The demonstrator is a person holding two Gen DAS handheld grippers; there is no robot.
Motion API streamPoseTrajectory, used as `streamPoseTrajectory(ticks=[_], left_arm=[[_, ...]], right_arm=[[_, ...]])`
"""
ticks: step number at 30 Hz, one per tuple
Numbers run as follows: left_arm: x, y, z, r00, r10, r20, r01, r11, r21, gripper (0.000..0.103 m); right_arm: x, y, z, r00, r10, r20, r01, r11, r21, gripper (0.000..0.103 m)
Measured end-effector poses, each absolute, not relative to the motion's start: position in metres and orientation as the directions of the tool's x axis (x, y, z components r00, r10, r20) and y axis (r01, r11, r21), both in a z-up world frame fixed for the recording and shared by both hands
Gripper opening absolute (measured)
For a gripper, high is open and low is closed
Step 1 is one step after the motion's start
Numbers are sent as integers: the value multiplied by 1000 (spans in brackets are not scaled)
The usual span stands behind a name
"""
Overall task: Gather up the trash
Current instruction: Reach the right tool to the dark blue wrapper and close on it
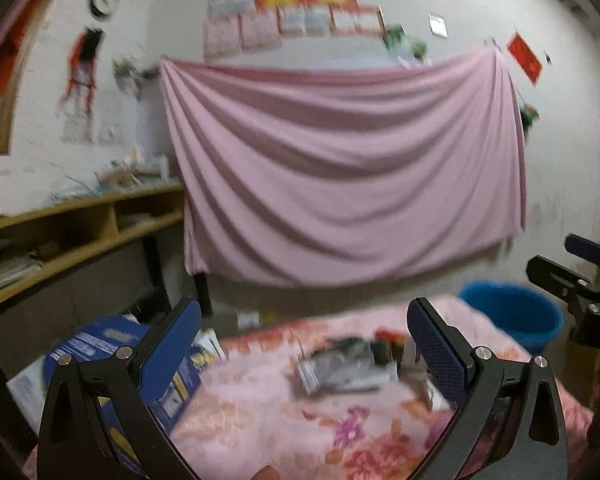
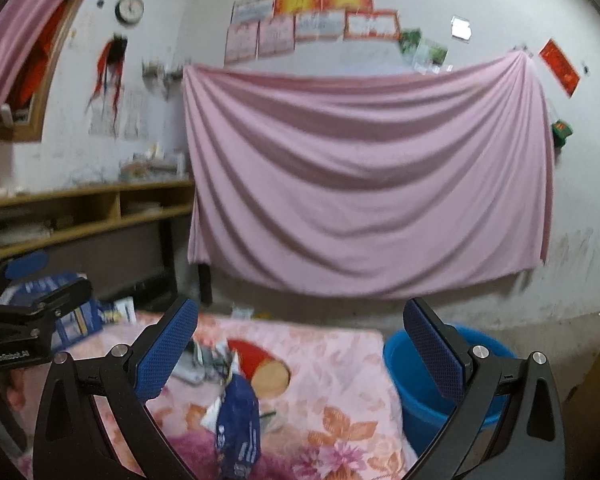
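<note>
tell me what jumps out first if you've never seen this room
A big pink sheet draped across the back wall fills both views. Below it, wrappers lie scattered on a pink floral blanket, with a blue bucket just off its right edge. Both grippers hover above, jaws open and holding nothing.

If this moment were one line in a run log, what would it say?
left gripper: open, empty | right gripper: open, empty | trash wrappers: on floral blanket, untouched | blue bucket: beside blanket

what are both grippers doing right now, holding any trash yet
Left gripper: open, holding nothing, above the silver wrapper on the floral blanket.
Right gripper: open, holding nothing, above the blue wrapper.
</note>
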State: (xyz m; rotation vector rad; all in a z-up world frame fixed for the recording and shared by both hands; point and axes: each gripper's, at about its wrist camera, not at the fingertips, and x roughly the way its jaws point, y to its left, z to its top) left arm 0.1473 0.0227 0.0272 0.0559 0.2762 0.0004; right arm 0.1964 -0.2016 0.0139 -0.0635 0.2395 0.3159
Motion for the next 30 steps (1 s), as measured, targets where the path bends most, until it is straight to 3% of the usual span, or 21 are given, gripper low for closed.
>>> streamPoseTrajectory(ticks=[5, 8, 10, 13, 18, 20, 22, 25, 30], left_arm=[[177, 27, 8, 915, -62, -398, 66, 998, -4, 101], [197, 28, -5, 877, -86, -473, 77, 996, -38, 98], [208, 27, -14, 848, -104, -519, 96, 994, -42, 84], [225, 23, -26, 802, -123, -585, 125, 991, -38, 70], [242, 17, -40, 763, -153, -628, 165, 985, -40, 59], [246, 15, -43, 749, -153, -644, 175, 984, -30, 48], [251, 13, -47, 729, -146, -669, 182, 983, -16, 27], [252, 11, -50, 718, -144, -681, 191, 982, -6, 8], [242, 16, -49, 722, -146, -676, 175, 984, -26, 1]], right_arm=[[218, -197, -3, 853, 338, -398, -364, 931, 10, 103], [225, -195, -12, 799, 361, -480, -394, 918, 34, 93], [228, -194, -18, 762, 374, -529, -411, 910, 51, 84], [232, -194, -29, 703, 391, -594, -428, 900, 84, 82], [237, -192, -36, 641, 398, -656, -439, 892, 113, 79], [242, -188, -42, 613, 393, -686, -441, 890, 116, 76], [243, -185, -47, 591, 392, -705, -446, 887, 118, 69], [246, -180, -52, 569, 385, -726, -459, 882, 108, 62], [247, -178, -58, 520, 403, -753, -461, 875, 150, 46]])
